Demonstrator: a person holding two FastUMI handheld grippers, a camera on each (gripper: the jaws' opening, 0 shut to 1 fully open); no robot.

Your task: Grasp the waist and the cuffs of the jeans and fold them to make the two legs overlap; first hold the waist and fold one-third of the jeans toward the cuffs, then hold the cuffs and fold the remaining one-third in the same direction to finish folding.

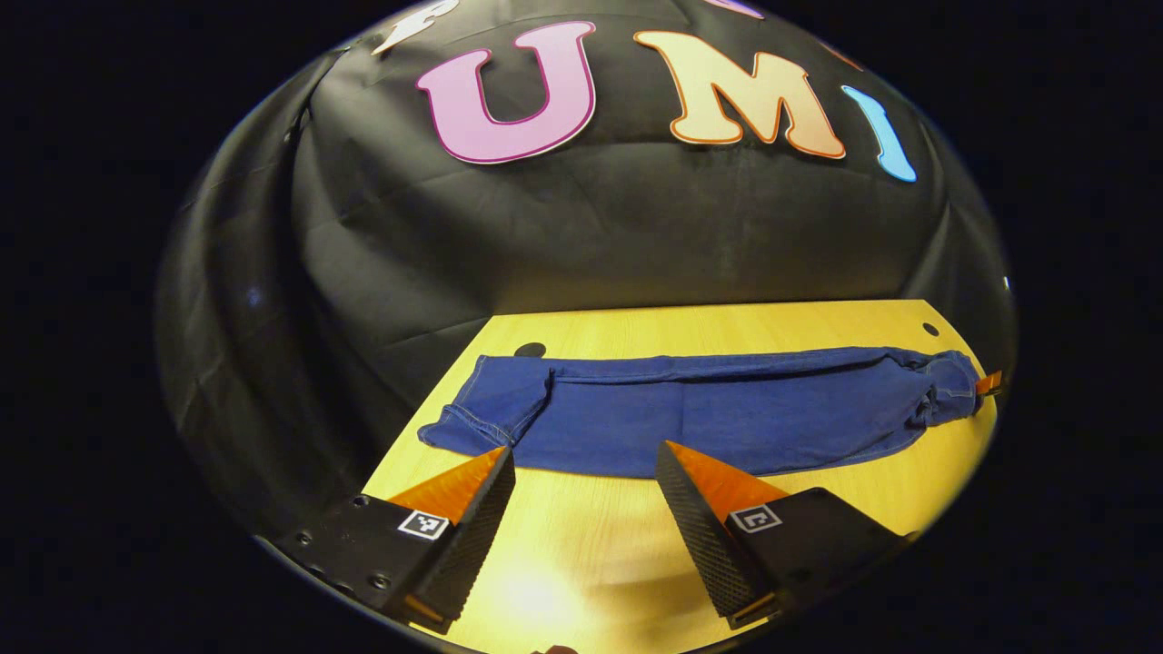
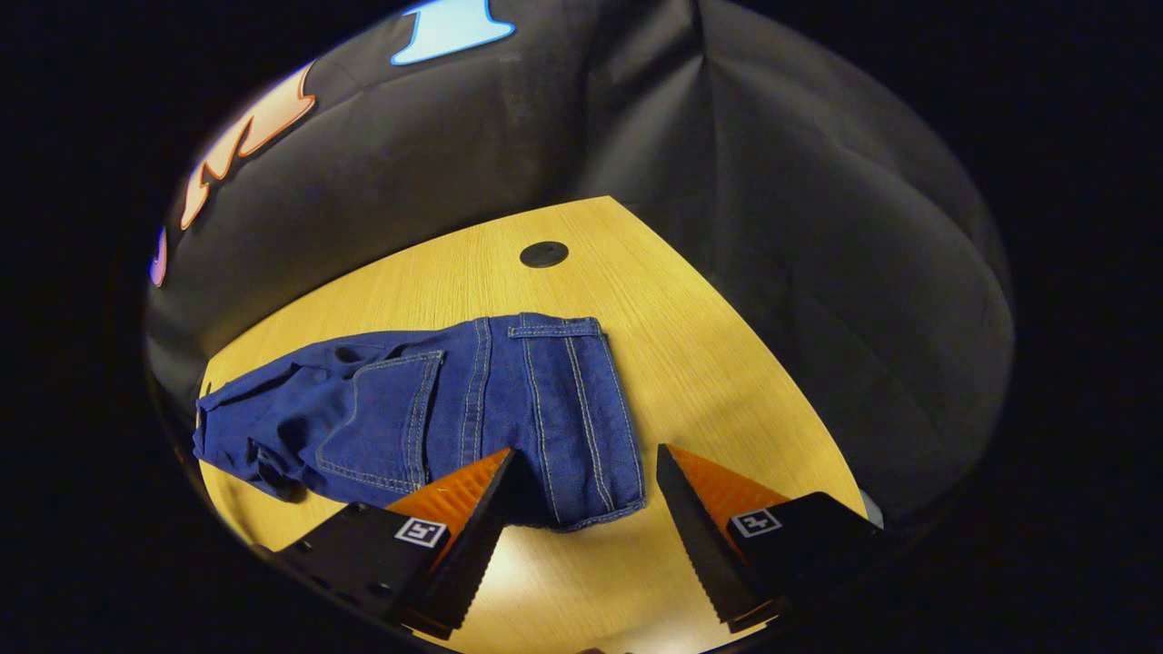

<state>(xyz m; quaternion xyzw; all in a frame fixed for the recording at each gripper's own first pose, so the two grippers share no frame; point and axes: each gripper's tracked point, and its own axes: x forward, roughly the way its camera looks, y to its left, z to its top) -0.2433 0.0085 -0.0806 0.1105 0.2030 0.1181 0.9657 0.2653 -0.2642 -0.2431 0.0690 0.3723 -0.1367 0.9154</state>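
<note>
At the near edge of the table (image 1: pixel 581 563), the left gripper (image 1: pixel 586 454) holds its fingers (image 1: pixel 482 509) wide apart and empty, the tips just short of the jeans (image 1: pixel 709 409). One tip sits beside the cuffs (image 1: pixel 486 413) at the left end of the garment; the other points at the lower edge of the legs. Beyond them the jeans lie flat across the table in a long band, legs folded one over the other, waist (image 1: pixel 945 391) bunched at the far right. A small piece of the other gripper shows at that far end, just beside the waist. A dark round hole (image 1: pixel 530 350) marks the table behind the cuffs, another near the far right corner.

From the right gripper view, the right gripper (image 2: pixel 581 454) also has its fingers (image 2: pixel 700 518) spread and gripping nothing. Its left tip overlaps the waist (image 2: pixel 563 418) in the picture, though contact cannot be told; the right tip stands over bare wood. The back pocket (image 2: pixel 382 418) faces up, and the legs run off to the left. A dark round hole (image 2: pixel 544 254) sits in the table (image 2: pixel 718 363) behind the waistband.
</note>
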